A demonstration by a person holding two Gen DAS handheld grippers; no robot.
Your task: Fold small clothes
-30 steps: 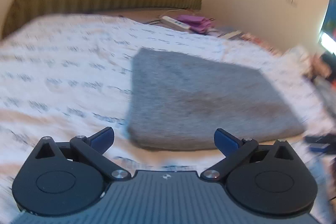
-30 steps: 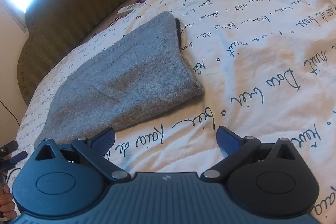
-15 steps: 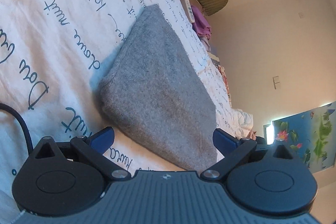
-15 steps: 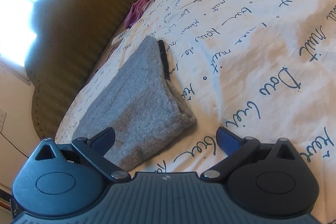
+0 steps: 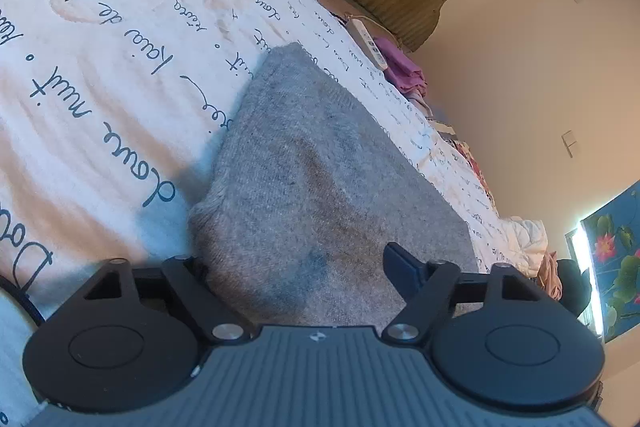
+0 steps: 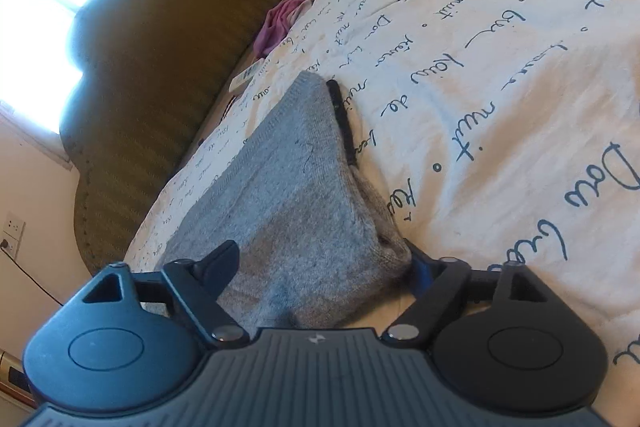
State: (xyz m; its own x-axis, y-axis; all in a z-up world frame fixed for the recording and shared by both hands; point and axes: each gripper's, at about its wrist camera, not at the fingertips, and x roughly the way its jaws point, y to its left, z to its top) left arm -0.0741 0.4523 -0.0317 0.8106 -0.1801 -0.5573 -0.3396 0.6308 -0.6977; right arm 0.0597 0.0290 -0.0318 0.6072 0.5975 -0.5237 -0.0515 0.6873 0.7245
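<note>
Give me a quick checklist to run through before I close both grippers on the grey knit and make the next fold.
1. Left gripper open around the near edge of the grey knit: ok.
2. Right gripper open around the knit's near corner: ok.
3. Lower finger of each gripper under all layers: cannot tell, hidden by cloth.
4. Knit lies flat, already folded, on the bedspread: ok.
5. Dark trim tucked in: not ok, it shows along the right edge.
6. Remote and pink cloth clear of the knit: ok.
</note>
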